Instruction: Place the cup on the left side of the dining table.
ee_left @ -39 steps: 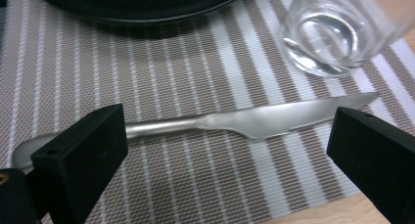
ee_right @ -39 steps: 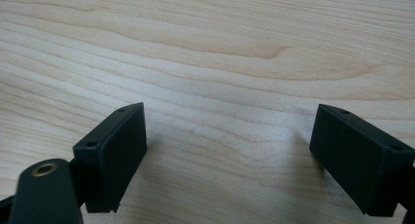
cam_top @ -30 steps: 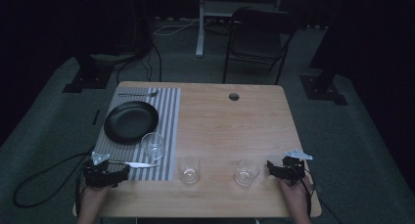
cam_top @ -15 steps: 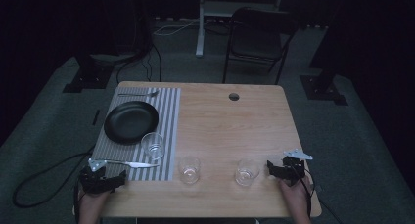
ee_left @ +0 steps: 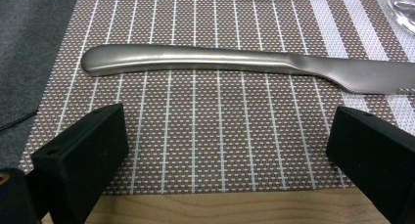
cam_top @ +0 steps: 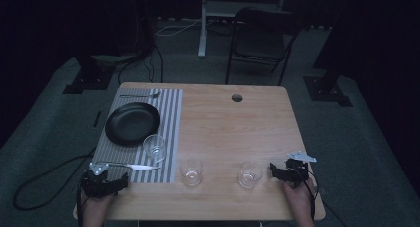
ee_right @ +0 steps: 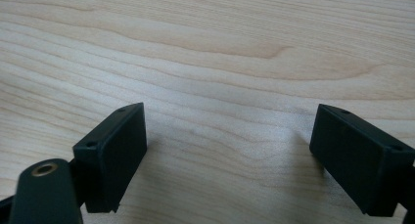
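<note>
On the striped placemat (ee_left: 205, 136), near its front edge, a knife (ee_left: 235, 65) is laid crosswise; its blade tip is cut off at the frame edge in the left gripper view. The left hand-held gripper (ee_left: 225, 150) is held just in front of the knife, jaws spread wide and empty. The right hand-held gripper (ee_right: 230, 155), well right of the placemat, is likewise spread over the bare desk (ee_right: 220, 48). Glass contents are too dim to be judged.

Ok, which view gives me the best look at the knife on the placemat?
The left gripper view: the knife lies across the striped placemat just beyond the open left tool, handle and blade start sharp. The high view shows it small and dim. The right gripper view looks at bare table.
</note>
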